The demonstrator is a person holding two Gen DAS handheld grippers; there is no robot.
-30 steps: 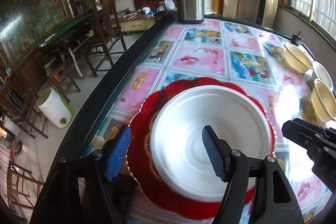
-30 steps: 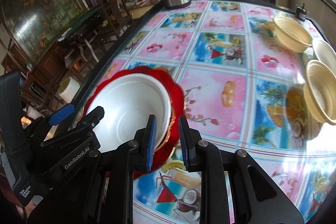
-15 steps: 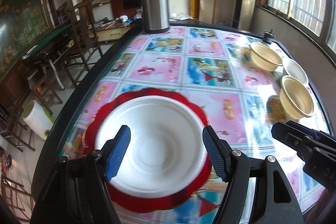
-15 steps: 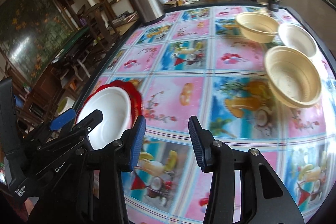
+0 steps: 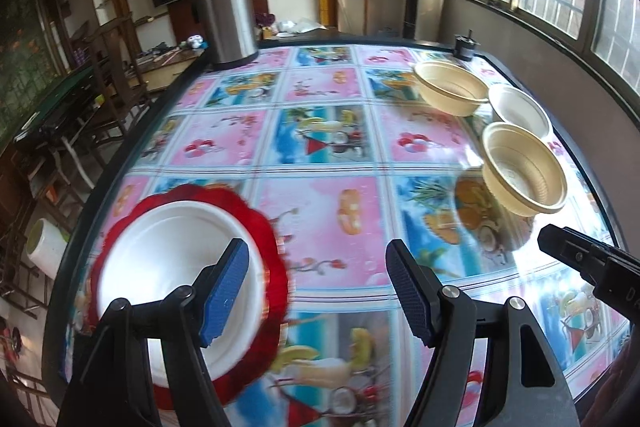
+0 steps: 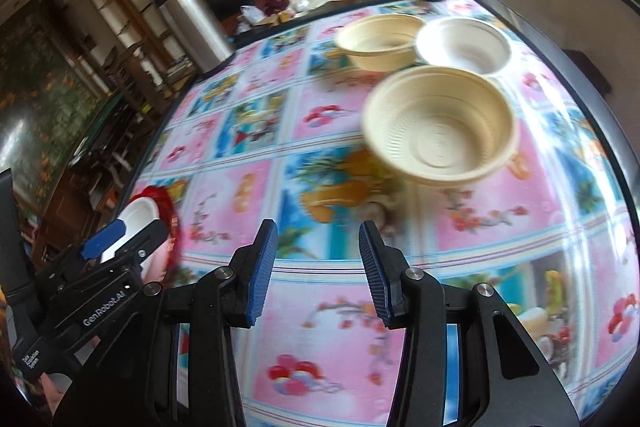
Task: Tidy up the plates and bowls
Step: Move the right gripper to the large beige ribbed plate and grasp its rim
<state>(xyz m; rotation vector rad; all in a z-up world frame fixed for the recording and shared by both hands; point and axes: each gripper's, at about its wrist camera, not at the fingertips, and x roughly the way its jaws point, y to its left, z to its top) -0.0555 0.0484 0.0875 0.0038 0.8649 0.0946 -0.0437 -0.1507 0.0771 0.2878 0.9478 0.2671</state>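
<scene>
The table (image 5: 320,155) fills the frame, its broad middle bare. A white plate (image 5: 172,267) on a red plate (image 5: 272,251) lies lower left by the edge; three bowls (image 6: 440,131) cluster upper right. The left gripper (image 5: 316,287) gapes empty. The right gripper (image 6: 318,267), jaws just opened, is empty.

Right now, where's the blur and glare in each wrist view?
Left wrist view: red plate smeared along its right edge, window glare washing out the tablecloth near the closest cream bowl. Right wrist view: nearest cream bowl and the cloth print are motion-blurred, with glare streaks at the table's right side.
</scene>
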